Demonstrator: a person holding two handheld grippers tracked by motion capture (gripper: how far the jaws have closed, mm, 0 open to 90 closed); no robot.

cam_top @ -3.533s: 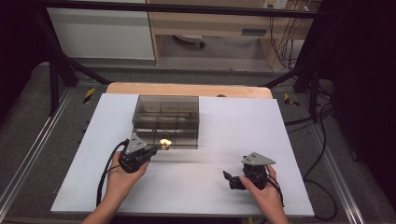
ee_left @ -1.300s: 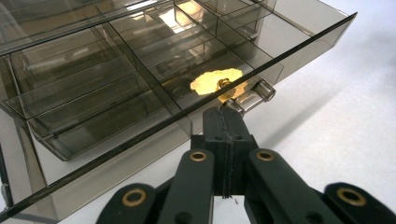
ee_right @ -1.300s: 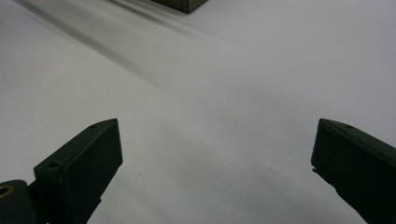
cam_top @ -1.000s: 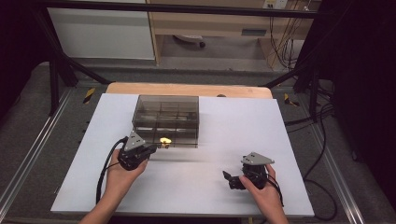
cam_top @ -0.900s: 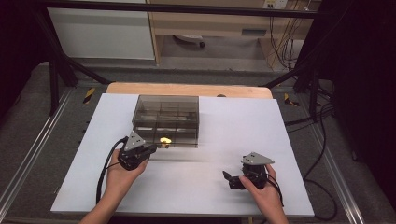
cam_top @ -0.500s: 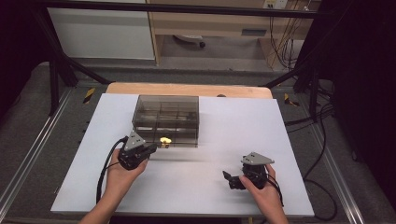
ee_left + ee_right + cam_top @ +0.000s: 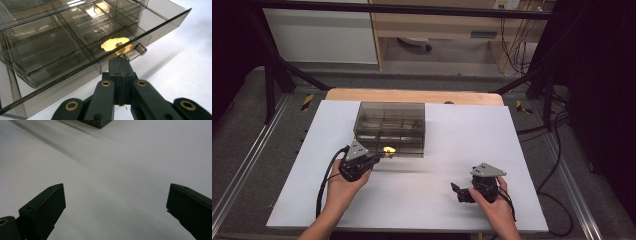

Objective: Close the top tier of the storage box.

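Left claw [image 7: 119,60] pressed together, tips at clear knob [image 7: 136,51] of smoky drawer box [image 7: 390,127], yellow piece [image 7: 115,43] at 12 o'clock. Right claw [image 7: 113,202] spread over bare counter [image 7: 462,150].

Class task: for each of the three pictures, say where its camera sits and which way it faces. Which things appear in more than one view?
High view: above the table's near edge, looking forward and down; shows both forearms, left gripper, right gripper.
Left gripper view: rides the left gripper, faces the box and its drawer knob; own jaws together.
Right gripper view: rides the right gripper, faces bare table; own jaws apart.
Shared: the box and the yellow piece appear in the high and left gripper views.
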